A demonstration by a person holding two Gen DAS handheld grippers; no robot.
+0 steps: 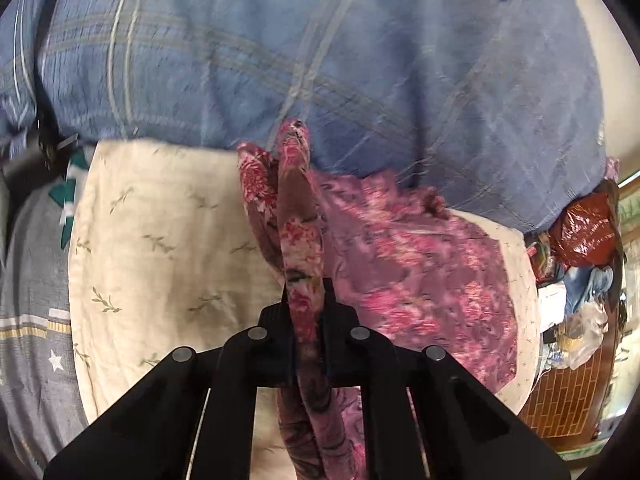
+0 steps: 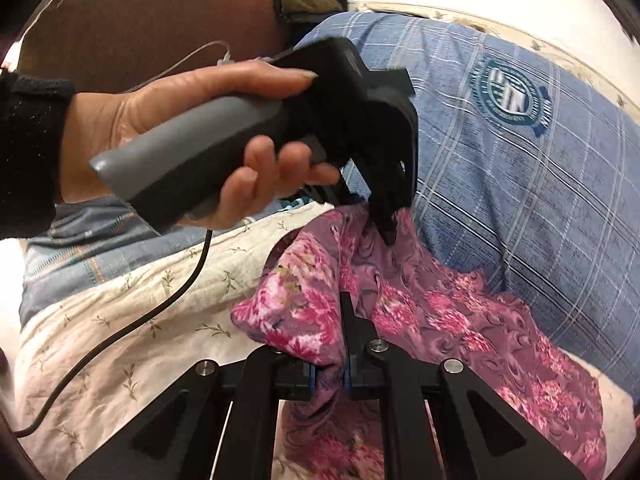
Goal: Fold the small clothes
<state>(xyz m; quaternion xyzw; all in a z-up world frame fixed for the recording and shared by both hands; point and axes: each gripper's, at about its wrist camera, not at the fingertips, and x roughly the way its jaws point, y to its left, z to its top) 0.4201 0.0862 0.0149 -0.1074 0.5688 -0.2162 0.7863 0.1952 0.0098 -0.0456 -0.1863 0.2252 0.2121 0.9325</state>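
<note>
1. Your left gripper is clamped on a bunched edge of the pink flowered garment. The bunch is thick, so I think it can slip out.
2. Your right gripper is clamped on another fold, near the left one.
3. The garment hangs below both, over the cream sheet; uneven pulling may twist it.
4. The cable can catch the cloth.

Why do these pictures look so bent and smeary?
Both views come through fisheye lenses, so edges curve and corners go black. Left wrist view: the blue checked cloth is streaked with motion blur. Right wrist view: the left gripper is smeared, and the pale background is washed out with glare.
</note>
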